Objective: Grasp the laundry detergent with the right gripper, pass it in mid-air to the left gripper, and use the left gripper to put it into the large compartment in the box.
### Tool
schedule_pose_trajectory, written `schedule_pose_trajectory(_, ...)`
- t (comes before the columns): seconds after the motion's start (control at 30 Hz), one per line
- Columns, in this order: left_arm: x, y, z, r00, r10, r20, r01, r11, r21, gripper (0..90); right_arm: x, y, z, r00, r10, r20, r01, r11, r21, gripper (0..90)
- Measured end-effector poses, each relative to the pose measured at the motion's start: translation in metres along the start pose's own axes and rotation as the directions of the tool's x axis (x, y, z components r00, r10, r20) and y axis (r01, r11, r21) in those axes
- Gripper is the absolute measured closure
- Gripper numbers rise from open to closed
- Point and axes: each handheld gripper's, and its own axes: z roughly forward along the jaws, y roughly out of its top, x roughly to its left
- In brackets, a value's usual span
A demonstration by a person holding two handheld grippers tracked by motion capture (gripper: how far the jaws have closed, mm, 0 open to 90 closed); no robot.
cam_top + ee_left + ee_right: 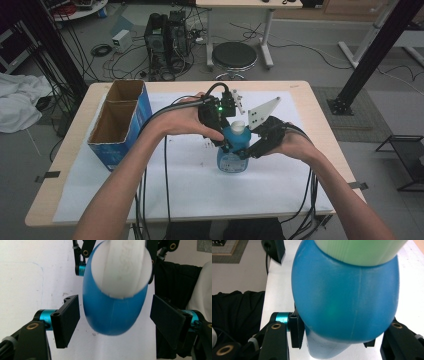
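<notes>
Blue plastic bottle with white round cap upright, pinched low between right gripper jaws; left gripper jaws spread, cap between them, untouched, axis pointing toward camera

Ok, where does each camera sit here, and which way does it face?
High view: above the person's side, looking forward and down on the white-covered table; both forearms enter from below.
Left gripper view: looks down its open jaws onto the blue plastic bottle's white cap.
Right gripper view: jaws clamped on the blue plastic bottle.
All share the bottle.
</notes>
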Motion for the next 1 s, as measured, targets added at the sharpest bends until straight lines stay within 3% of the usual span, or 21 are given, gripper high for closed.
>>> schedule_pose_trajectory(0.13, 0.0003, 0.0040, 0.0035, 0.9999, 0.009, -0.009, -0.009, 1.0000, 0.003, 24.0, -0.0001, 0.0007, -0.0001, 0.9998, -0.017, -0.007, 0.017, 0.9999, 0.003, 46.7)
schedule_pose_trajectory(0.23, -0.0005, 0.0055, 0.0050, 0.9999, 0.010, -0.008, -0.010, 0.9999, 0.005, 24.0, 0.0012, 0.0017, 0.0009, 1.0000, 0.002, -0.003, -0.002, 1.0000, -0.001, 46.7)
schedule_pose_trajectory(0.27, -0.0006, 0.0057, 0.0049, 0.9999, 0.010, -0.013, -0.010, 0.9999, 0.006, 24.0, -0.0010, 0.0018, 0.0023, 0.9995, -0.032, 0.000, 0.032, 0.9993, -0.019, 46.7)
schedule_pose_trajectory(0.33, -0.0011, 0.0056, 0.0057, 0.9999, 0.010, -0.006, -0.010, 0.9999, 0.011, 25.5, 0.0011, 0.0015, 0.0016, 1.0000, 0.000, -0.006, 0.000, 1.0000, -0.002, 46.7)
schedule_pose_trajectory(0.4, -0.0007, 0.0059, 0.0055, 0.9996, 0.025, -0.014, -0.024, 0.9995, 0.023, 26.0, -0.0013, 0.0018, 0.0006, 0.9997, -0.022, -0.008, 0.022, 0.9997, 0.008, 46.7)
schedule_pose_trajectory(0.43, -0.0013, 0.0054, 0.0055, 0.9997, 0.017, -0.018, -0.017, 0.9997, 0.017, 26.1, -0.0003, 0.0030, 0.0042, 0.9998, -0.015, -0.011, 0.014, 0.9990, -0.042, 46.7)
schedule_pose_trajectory(0.47, -0.0012, 0.0053, 0.0054, 0.9997, 0.017, -0.016, -0.017, 0.9997, 0.016, 27.0, -0.0011, 0.0018, 0.0004, 0.9997, -0.022, -0.007, 0.022, 0.9997, 0.010, 46.7)
schedule_pose_trajectory(0.53, -0.0012, 0.0054, 0.0057, 0.9996, 0.014, -0.025, -0.014, 0.9998, 0.014, 28.2, 0.0017, 0.0024, 0.0013, 0.9998, 0.013, -0.016, -0.013, 0.9999, 0.005, 46.7)
schedule_pose_trajectory(0.57, -0.0006, 0.0055, 0.0055, 0.9995, 0.017, -0.026, -0.016, 0.9997, 0.018, 28.2, -0.0003, 0.0019, 0.0006, 0.9998, -0.015, -0.011, 0.015, 0.9997, 0.020, 46.7)
schedule_pose_trajectory(0.63, -0.0005, 0.0054, 0.0063, 0.9998, 0.011, -0.018, -0.011, 0.9999, 0.012, 28.2, 0.0005, 0.0023, 0.0022, 0.9999, -0.008, -0.008, 0.008, 0.9999, 0.007, 46.7)
schedule_pose_trajectory(0.67, -0.0004, 0.0056, 0.0066, 0.9997, 0.012, -0.020, -0.012, 0.9998, 0.016, 28.2, -0.0006, 0.0023, 0.0041, 0.9996, -0.028, 0.002, 0.028, 0.9995, -0.015, 46.6)
schedule_pose_trajectory(0.7, -0.0003, 0.0058, 0.0070, 0.9997, 0.013, -0.020, -0.013, 0.9997, 0.020, 28.3, 0.0013, 0.0022, 0.0034, 1.0000, 0.000, -0.004, 0.000, 1.0000, -0.001, 46.6)
schedule_pose_trajectory(0.77, -0.0005, 0.0062, 0.0080, 0.9997, 0.015, -0.021, -0.015, 0.9997, 0.021, 30.1, 0.0007, 0.0023, 0.0027, 0.9999, -0.008, -0.009, 0.008, 0.9999, 0.007, 46.6)
schedule_pose_trajectory(0.8, 0.0013, 0.0068, 0.0069, 0.9991, 0.039, -0.016, -0.039, 0.9983, 0.044, 30.1, 0.0001, 0.0022, 0.0027, 0.9999, -0.014, -0.009, 0.014, 0.9998, 0.013, 46.6)
schedule_pose_trajectory(0.87, 0.0018, 0.0069, 0.0076, 0.9987, 0.049, -0.008, -0.049, 0.9976, 0.049, 30.1, 0.0000, 0.0026, 0.0038, 0.9998, -0.019, -0.007, 0.019, 0.9998, -0.002, 46.6)
schedule_pose_trajectory(0.93, 0.0015, 0.0066, 0.0082, 0.9990, 0.043, -0.012, -0.043, 0.9982, 0.041, 32.4, 0.0032, 0.0031, 0.0040, 0.9997, 0.021, -0.012, -0.021, 0.9998, 0.001, 46.6)
schedule_pose_trajectory(0.97, 0.0013, 0.0065, 0.0084, 0.9992, 0.039, -0.011, -0.039, 0.9985, 0.038, 32.8, 0.0000, 0.0024, 0.0031, 0.9997, -0.023, -0.010, 0.024, 0.9996, 0.014, 46.6)
schedule_pose_trajectory(1.0, 0.0018, 0.0065, 0.0083, 0.9989, 0.046, -0.006, -0.046, 0.9980, 0.043, 32.8, -0.0004, 0.0023, 0.0028, 0.9995, -0.027, -0.014, 0.027, 0.9995, 0.017, 46.6)
